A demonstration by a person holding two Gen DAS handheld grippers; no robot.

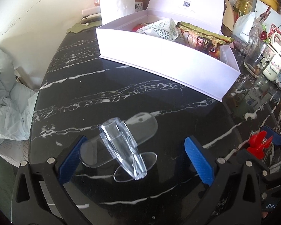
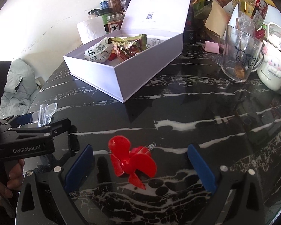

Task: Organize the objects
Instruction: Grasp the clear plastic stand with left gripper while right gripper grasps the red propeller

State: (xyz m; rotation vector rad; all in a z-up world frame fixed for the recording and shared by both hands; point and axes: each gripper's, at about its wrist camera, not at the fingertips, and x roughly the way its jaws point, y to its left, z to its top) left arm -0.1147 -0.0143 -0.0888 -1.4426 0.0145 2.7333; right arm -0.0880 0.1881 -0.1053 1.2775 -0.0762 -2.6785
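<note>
Left wrist view looks down on the left tongs (image 1: 136, 161), whose blue pads stand wide apart on either side of a clear plastic clip (image 1: 123, 150) without touching it. The clip lies on the black marble worktop (image 1: 121, 78), its transparent body tilted up off flat oval feet. Beyond it, well apart, sits an open white box (image 1: 168, 63) with its lid raised; snack packets (image 1: 202, 37) fill it. A roll of paper towel (image 1: 117, 3) stands behind the box near the wall, and a glass mug (image 1: 256, 56) and a white cartoon mug (image 1: 273, 65) stand to the box's right.

Right wrist view shows the right tongs (image 2: 138, 168) also spread open, the pads either side of a red plastic propeller (image 2: 133, 163) that rests on the worktop between them, touching neither pad. A small clear piece lies just beside the propeller's far edge; what it is cannot be told. To the left in this view the left tongs' black frame is held by a hand (image 2: 7, 183), with the clear clip just ahead of it. Spice jars (image 2: 112, 1) stand behind the box.
</note>
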